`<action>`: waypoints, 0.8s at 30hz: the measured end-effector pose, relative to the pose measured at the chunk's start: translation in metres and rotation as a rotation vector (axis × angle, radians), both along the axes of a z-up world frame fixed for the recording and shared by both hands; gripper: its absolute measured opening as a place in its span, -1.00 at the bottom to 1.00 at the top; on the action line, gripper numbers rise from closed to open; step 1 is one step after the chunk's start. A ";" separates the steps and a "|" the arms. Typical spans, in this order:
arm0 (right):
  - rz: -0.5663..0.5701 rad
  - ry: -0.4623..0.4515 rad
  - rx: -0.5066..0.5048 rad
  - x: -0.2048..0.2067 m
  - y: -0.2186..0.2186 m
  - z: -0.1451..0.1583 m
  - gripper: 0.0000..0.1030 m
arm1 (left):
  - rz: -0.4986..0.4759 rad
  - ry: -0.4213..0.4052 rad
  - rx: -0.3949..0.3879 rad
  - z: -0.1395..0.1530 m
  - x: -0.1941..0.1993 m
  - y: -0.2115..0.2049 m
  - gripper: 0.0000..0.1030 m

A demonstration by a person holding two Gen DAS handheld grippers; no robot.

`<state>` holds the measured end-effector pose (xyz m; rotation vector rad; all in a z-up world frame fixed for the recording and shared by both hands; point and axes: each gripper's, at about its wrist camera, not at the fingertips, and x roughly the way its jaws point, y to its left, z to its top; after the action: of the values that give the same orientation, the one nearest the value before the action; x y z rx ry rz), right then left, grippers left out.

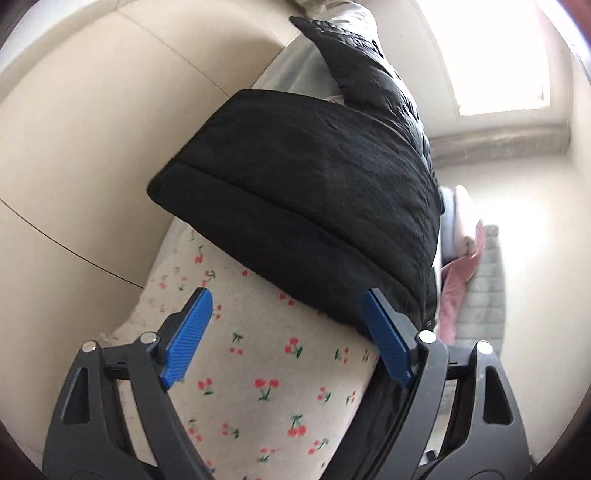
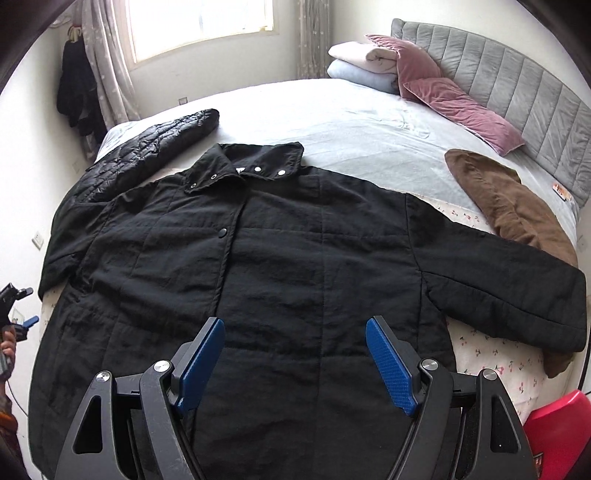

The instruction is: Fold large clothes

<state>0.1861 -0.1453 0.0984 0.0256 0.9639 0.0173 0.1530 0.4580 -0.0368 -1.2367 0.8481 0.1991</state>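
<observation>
Both your left tongs [image 1: 284,336] and right tongs [image 2: 295,363] gape empty (careful), so the black coat's [image 2: 280,258] padded sleeve [image 1: 295,206] may slip when pinched.

Left wrist view: camera rolled sideways, set low and close at the bed's edge, facing along the cherry-print sheet [image 1: 266,369] toward the near sleeve of the black coat [image 1: 306,206], with the tiled floor [image 1: 74,147] to the left. Right wrist view: camera raised above the foot of the bed, looking down and forward over the whole black coat [image 2: 280,258] toward the grey headboard [image 2: 517,85] and window [image 2: 199,22]. Shared by both: coat, cherry-print sheet, quilted jacket [image 2: 147,147], pink pillows [image 2: 458,103], headboard.
</observation>
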 end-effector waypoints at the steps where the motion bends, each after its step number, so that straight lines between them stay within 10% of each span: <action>1: 0.001 0.008 0.004 0.001 0.001 -0.003 0.55 | 0.037 -0.031 -0.048 -0.011 0.001 0.000 0.62; 7: 0.012 0.051 0.001 0.001 0.005 -0.022 0.55 | 0.254 -0.154 -0.200 -0.046 0.002 0.002 0.59; 9: 0.015 0.073 0.000 0.001 0.005 -0.029 0.55 | 0.303 -0.176 -0.174 -0.044 0.001 0.005 0.34; 11: 0.020 0.084 -0.002 0.001 0.006 -0.034 0.55 | 0.331 -0.166 -0.126 -0.034 0.002 0.010 -0.42; 14: 0.021 0.088 -0.001 0.000 0.005 -0.040 0.55 | 0.357 -0.180 -0.006 -0.008 0.001 0.015 -0.82; 24: 0.039 0.080 0.042 0.005 0.008 -0.044 0.55 | 0.054 -0.521 0.601 0.198 0.033 -0.074 -0.88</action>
<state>0.1906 -0.1370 0.0541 0.0464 1.0443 0.0724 0.1858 0.3843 0.1613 -0.6906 0.2634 0.1489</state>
